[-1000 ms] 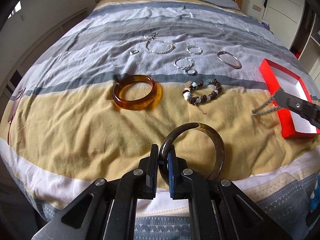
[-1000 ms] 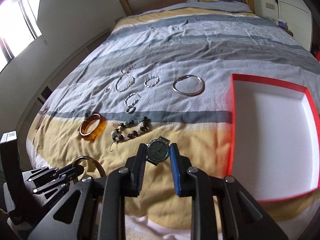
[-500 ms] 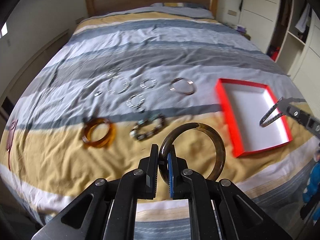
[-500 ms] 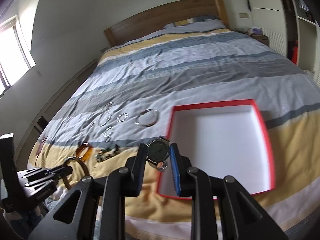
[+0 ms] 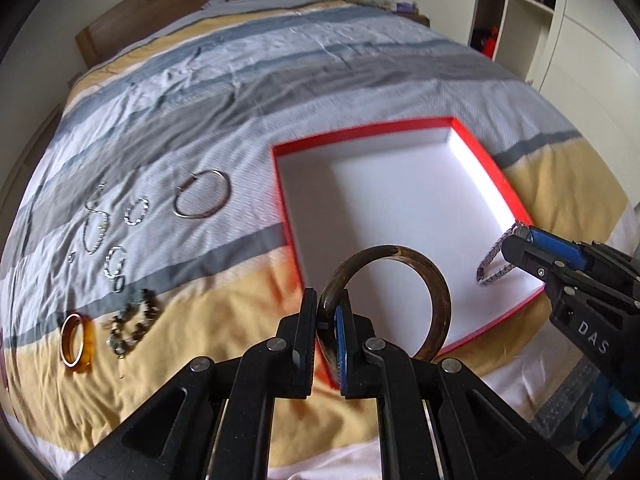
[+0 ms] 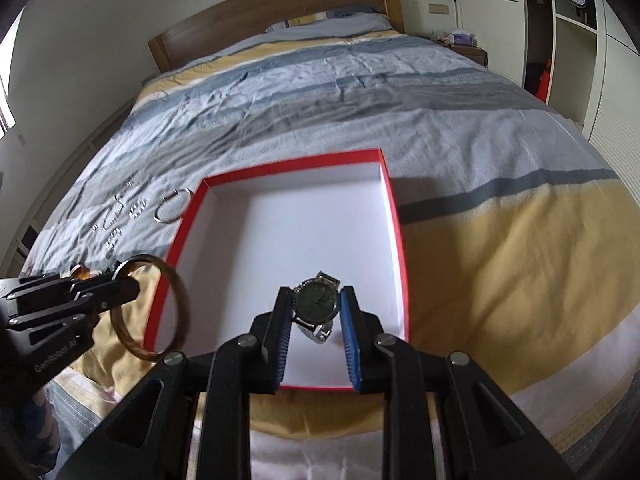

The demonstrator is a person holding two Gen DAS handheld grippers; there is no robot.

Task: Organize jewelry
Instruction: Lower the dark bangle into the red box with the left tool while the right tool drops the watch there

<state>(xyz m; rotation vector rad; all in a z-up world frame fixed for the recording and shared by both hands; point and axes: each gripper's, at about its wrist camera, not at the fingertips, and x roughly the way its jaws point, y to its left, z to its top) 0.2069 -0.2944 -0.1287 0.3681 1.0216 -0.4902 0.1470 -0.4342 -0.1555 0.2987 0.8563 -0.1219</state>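
The bed (image 5: 360,60) is viewed lengthwise from its foot by both wrist cameras, angled downward, close above the red box (image 5: 486,160), which is shared by both views.

A bed (image 6: 360,92) with a striped blue, grey and yellow cover fills the frame, its wooden headboard (image 6: 256,28) at the top. White wardrobes (image 6: 500,12) stand upper right (one shelf open); a bright window (image 6: 6,92) shows at the left edge.

Soft daylight from a left window (image 6: 6,92), mild motion blur, heavy fisheye edge vignetting.
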